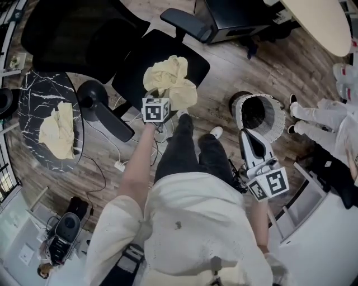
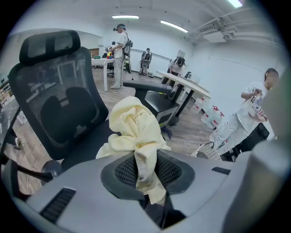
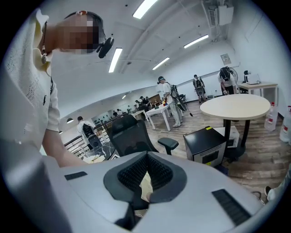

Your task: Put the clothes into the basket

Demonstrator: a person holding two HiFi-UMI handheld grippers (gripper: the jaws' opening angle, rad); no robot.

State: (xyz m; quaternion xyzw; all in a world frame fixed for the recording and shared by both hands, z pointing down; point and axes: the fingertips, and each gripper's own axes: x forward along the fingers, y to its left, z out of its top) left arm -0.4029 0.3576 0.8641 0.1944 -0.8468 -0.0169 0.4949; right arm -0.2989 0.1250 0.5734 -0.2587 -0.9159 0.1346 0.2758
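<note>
A pale yellow garment [image 1: 170, 84] hangs bunched from my left gripper [image 1: 162, 96], whose jaws are shut on a fold of it above the black office chair's seat [image 1: 187, 56]. In the left gripper view the cloth [image 2: 134, 127] is pinched between the ribbed pads [image 2: 170, 170] and rises in front of them. The white woven basket [image 1: 258, 114] stands on the floor to the right, dark inside; it also shows in the left gripper view [image 2: 207, 151]. My right gripper [image 1: 248, 136] hovers just in front of the basket, jaws together with nothing held [image 3: 146, 169]. A second yellow garment [image 1: 56, 129] lies on the marble table.
The round black marble table [image 1: 33, 100] stands at the left, with a black floor fan [image 1: 94, 96] and cables [image 1: 120, 165] beside it. A person [image 1: 327, 114] stands right of the basket. A beige round table [image 1: 319, 22] and a black box [image 1: 235, 17] are farther off.
</note>
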